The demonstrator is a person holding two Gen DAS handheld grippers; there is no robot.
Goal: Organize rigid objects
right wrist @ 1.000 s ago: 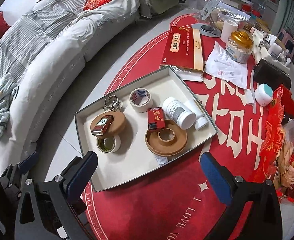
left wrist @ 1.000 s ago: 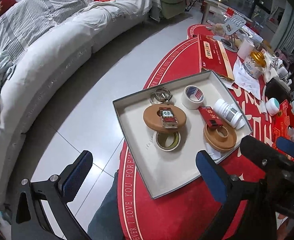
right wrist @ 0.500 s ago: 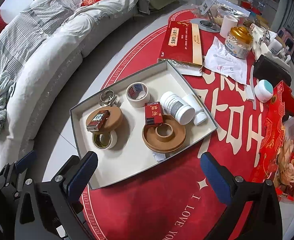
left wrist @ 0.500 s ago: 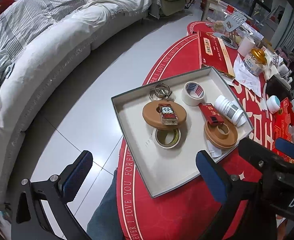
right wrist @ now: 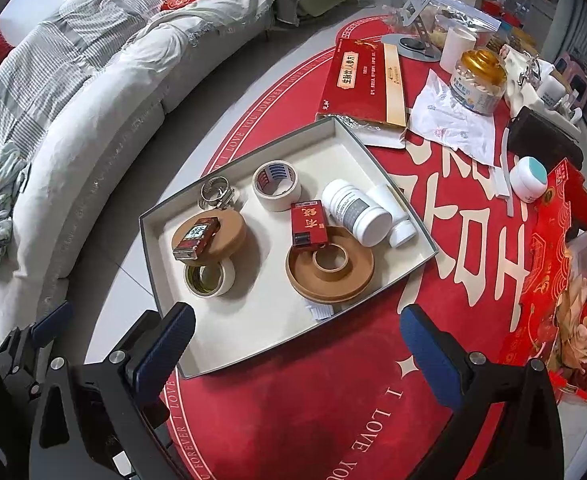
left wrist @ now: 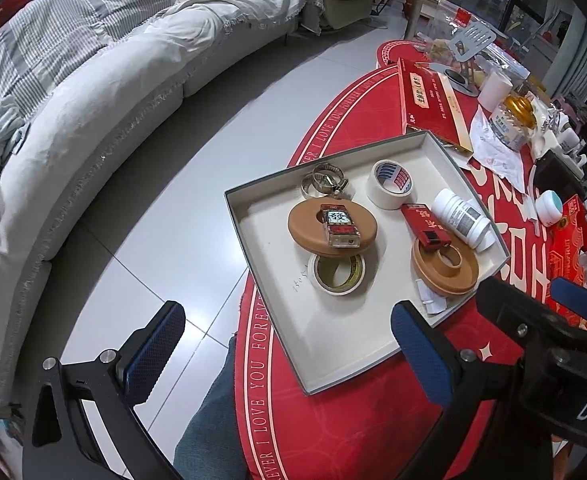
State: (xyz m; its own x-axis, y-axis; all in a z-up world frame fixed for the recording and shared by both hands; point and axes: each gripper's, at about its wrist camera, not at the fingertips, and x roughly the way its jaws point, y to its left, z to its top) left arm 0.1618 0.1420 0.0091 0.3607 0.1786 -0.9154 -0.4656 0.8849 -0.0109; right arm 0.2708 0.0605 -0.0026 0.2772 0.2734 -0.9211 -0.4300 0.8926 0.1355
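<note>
- While the left gripper (left wrist: 287, 344) hangs released and empty, the tray (left wrist: 335, 344) lies just ahead between its fingers, a red box (left wrist: 339, 225) farther forward on a brown disc (left wrist: 330, 227).
- The right gripper (right wrist: 297, 344), fingers apart and empty, has the tray (right wrist: 253, 320) just ahead, a white bottle (right wrist: 355, 212) beyond.

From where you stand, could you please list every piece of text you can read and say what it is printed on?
"I LOVE YOU FOREVER": border of the red tablecloth.
"DA": cut off, on the right gripper's body, left wrist view.
Long red box: Chinese characters, too small.
Small red boxes, white bottle: unreadable.
</note>
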